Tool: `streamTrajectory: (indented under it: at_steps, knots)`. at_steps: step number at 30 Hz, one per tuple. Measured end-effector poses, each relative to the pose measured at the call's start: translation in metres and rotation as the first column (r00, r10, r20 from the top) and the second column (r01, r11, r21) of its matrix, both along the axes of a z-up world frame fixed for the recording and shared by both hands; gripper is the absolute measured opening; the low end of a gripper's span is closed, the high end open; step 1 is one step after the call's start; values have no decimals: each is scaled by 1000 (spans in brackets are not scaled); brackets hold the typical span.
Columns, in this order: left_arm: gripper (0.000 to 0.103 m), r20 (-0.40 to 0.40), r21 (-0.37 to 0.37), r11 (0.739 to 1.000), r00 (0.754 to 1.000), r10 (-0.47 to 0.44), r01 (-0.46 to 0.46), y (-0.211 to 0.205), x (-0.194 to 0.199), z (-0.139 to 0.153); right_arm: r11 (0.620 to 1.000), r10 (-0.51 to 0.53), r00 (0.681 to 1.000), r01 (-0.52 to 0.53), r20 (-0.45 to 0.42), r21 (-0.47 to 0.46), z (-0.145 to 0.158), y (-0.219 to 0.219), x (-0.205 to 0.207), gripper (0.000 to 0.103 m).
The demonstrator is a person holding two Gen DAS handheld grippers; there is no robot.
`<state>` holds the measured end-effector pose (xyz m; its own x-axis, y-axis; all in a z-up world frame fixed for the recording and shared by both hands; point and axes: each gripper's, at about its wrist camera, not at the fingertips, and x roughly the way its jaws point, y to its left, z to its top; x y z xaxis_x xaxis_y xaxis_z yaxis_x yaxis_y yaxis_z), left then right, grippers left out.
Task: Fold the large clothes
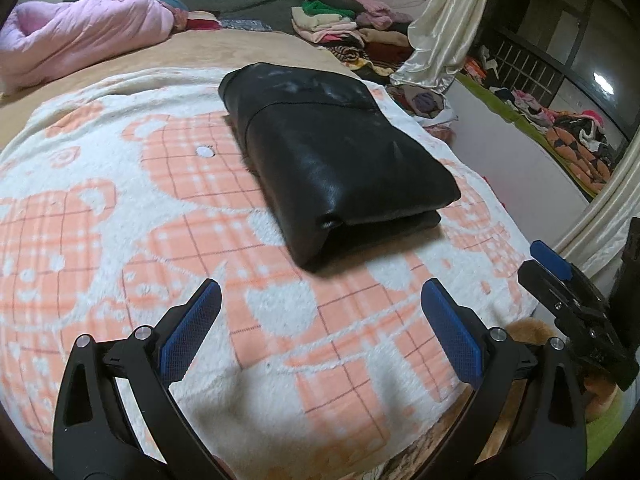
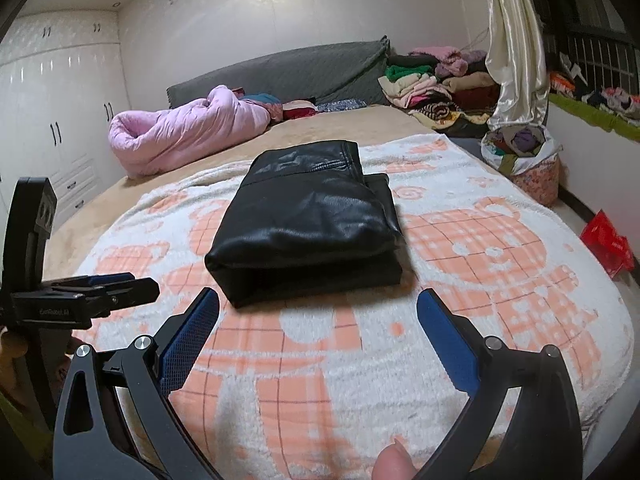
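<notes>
Right wrist view shows me the shiny black leather-look garment [image 2: 304, 220] already folded into a compact rectangle just ahead of my fingertips, both the right gripper [image 2: 318, 312] and left gripper [image 1: 320, 304] spread wide, holding nothing, so little folding seems left.

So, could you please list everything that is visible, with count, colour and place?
garment: one, black, folded, on the blanket
blanket: one, white and orange, over the bed's near part
bed: one, tan cover
quilt: one, pink, bundled at far left
headboard: one, grey, by the wall
clothes pile: one, mixed colours, far right corner
curtain: one, cream, at right
bag: one, full of clothes, beside the bed
wardrobe: one, white, at left
red item: one, on the floor
thumb: one, bottom edge
left gripper: open, empty
right gripper: open, empty
</notes>
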<state>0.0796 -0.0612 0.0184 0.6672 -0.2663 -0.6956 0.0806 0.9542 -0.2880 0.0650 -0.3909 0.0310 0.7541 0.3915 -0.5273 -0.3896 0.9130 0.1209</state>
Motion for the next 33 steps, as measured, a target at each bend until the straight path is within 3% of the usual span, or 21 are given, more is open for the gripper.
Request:
streamTrajectory:
  at_steps: [11,33]
  knots:
    - [93,-22,25,999,999,33,-32,0,-15,-13,998,-28,998,25,-51,-50,-22,4,-2,99]
    - [94,-23,58,997,998,57,-56,3,-16,-10,998,-21,998,18,-59,-52,-22,5,-1,99]
